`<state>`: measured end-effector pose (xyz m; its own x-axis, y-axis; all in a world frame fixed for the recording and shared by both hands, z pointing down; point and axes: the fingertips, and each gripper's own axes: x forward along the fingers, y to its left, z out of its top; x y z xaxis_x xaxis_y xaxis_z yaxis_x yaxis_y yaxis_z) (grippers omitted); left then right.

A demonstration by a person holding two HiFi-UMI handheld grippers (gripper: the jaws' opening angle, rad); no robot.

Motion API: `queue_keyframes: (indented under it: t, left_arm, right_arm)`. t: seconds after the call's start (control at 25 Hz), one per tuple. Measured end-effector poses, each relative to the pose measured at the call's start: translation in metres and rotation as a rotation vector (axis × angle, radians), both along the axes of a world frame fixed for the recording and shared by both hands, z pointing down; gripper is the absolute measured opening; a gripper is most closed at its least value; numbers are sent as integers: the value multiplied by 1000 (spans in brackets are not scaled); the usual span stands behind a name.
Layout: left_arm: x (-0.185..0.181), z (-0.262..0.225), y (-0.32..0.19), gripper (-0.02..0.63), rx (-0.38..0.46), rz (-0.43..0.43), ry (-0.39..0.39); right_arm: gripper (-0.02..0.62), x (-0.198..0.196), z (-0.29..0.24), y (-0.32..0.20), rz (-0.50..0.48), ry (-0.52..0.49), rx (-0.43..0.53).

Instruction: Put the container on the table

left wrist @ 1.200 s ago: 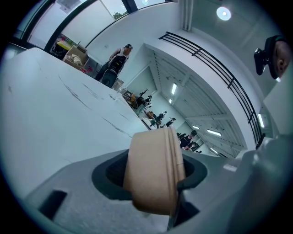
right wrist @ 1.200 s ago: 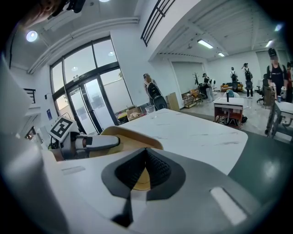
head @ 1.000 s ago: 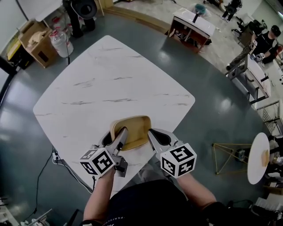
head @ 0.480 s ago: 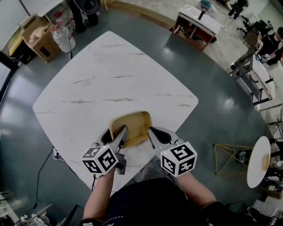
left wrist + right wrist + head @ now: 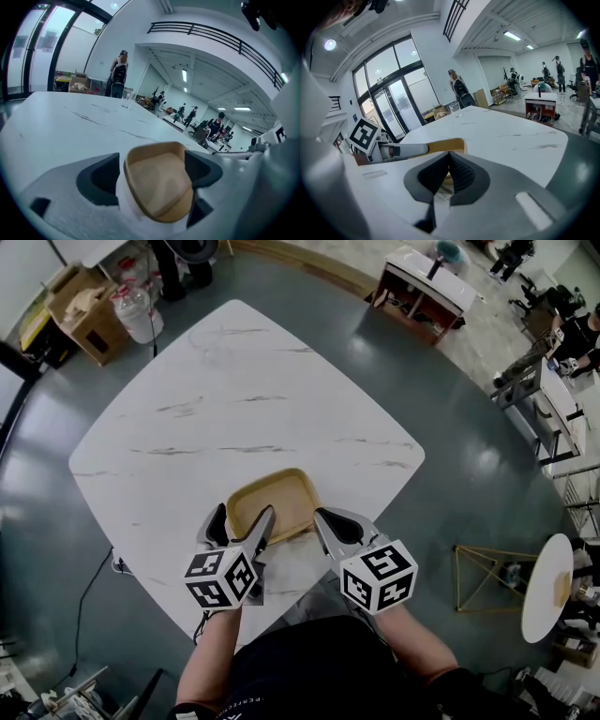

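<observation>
One tan container (image 5: 274, 502) rests on the one white surface (image 5: 234, 399) between two grippers: the left hand-held gripper (image 5: 242, 517), jaws just opened wide, straddles its near-left edge, while the right hand-held gripper (image 5: 324, 519) pinches its right rim.

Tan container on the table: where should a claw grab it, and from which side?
Pinch the thin raised rim on the near side of the container, coming in from the person's edge of the table. It lies flat, open side up, so the wall is the only narrow part. The right claw grips there.
</observation>
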<state>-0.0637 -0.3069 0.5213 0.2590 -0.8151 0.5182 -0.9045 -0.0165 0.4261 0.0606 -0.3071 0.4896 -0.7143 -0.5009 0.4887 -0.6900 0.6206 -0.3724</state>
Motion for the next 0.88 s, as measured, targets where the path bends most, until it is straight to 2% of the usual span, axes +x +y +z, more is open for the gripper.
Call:
queue_keyframes:
  t: [0.24,0.4,0.6,0.88]
  left_arm:
    - [-3,-6,4,423,8,-8,-3]
    - [-6,-14,11,360,25,18,-15]
    - [-11,-20,21,262,38,73,-85]
    - [-23,-34,36,178,80,73,-59]
  right_arm:
    - [0,-3,-1,-1,-9,-2,-2]
    - [0,-9,-1,0,-14,2,-2]
    - [0,-12,-3,5,-8,6,7]
    - [0,-18,-8,20,9,10,21]
